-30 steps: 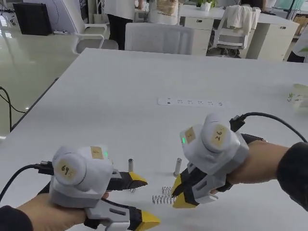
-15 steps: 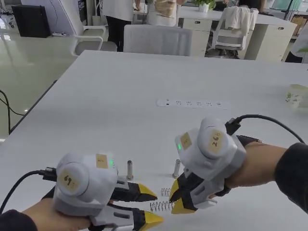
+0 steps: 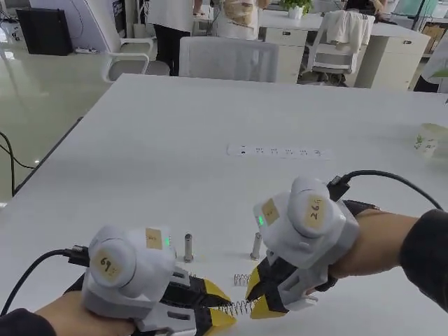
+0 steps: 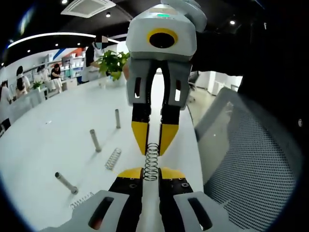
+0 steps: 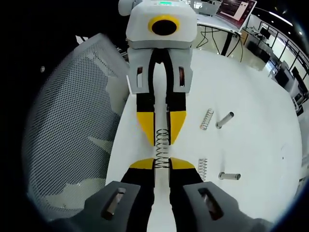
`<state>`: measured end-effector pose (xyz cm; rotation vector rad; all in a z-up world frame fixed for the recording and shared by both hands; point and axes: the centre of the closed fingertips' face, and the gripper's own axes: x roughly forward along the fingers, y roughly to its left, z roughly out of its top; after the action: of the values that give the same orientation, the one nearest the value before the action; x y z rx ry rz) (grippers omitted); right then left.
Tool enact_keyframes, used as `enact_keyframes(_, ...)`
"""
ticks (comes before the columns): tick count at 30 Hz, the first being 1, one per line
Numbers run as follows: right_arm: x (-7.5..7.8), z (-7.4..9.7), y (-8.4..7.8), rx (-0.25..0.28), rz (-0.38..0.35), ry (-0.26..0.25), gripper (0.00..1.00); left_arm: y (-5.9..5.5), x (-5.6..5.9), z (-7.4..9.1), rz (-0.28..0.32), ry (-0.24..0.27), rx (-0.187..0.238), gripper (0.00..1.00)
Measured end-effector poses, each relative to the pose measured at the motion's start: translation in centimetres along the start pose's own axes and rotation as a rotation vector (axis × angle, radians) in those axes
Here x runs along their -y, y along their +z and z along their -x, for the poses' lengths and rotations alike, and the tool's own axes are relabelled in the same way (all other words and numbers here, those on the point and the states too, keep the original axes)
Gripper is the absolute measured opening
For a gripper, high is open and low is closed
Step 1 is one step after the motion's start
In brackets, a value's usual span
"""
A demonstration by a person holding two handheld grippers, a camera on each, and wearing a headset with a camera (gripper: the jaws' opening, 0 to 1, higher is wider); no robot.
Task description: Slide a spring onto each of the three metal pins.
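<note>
Where the white table (image 3: 210,126) nears the person, the left gripper (image 3: 218,308) and right gripper (image 3: 257,297) meet tip to tip. Each has its jaws closed on one end of the same spring (image 3: 238,306), which is held level between them just above the tabletop. Beyond them, two pins (image 3: 188,248) stand upright and apart. The left gripper view has three pins (image 4: 95,140) in a row, with two loose springs (image 4: 113,158) lying beside them.

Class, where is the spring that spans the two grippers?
Head view, bottom centre: the spring bridges the left gripper and right gripper, an end in each, just nearside of two upright pins.
</note>
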<state>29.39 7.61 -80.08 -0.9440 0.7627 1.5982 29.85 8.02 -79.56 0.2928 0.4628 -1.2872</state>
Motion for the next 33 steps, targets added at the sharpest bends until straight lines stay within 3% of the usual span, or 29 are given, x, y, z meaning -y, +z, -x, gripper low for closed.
enact_keyframes(9, 0.0, 0.8, 0.5, 0.009, -0.009, 0.0, 0.07, 0.1, 0.0, 0.1, -0.009, -0.007, 0.003, 0.03)
enact_keyframes(22, -0.1, 1.8, 3.5, 0.102, -0.026, -0.011, 0.07, 0.0, 0.2, 0.1, -0.02, -0.005, 0.0, 0.02)
enact_keyframes(33, -0.1, 1.9, 4.2, 0.11, -0.022, -0.014, 0.08, 0.1, 0.2, 0.2, -0.05, 0.003, 0.007, 0.02)
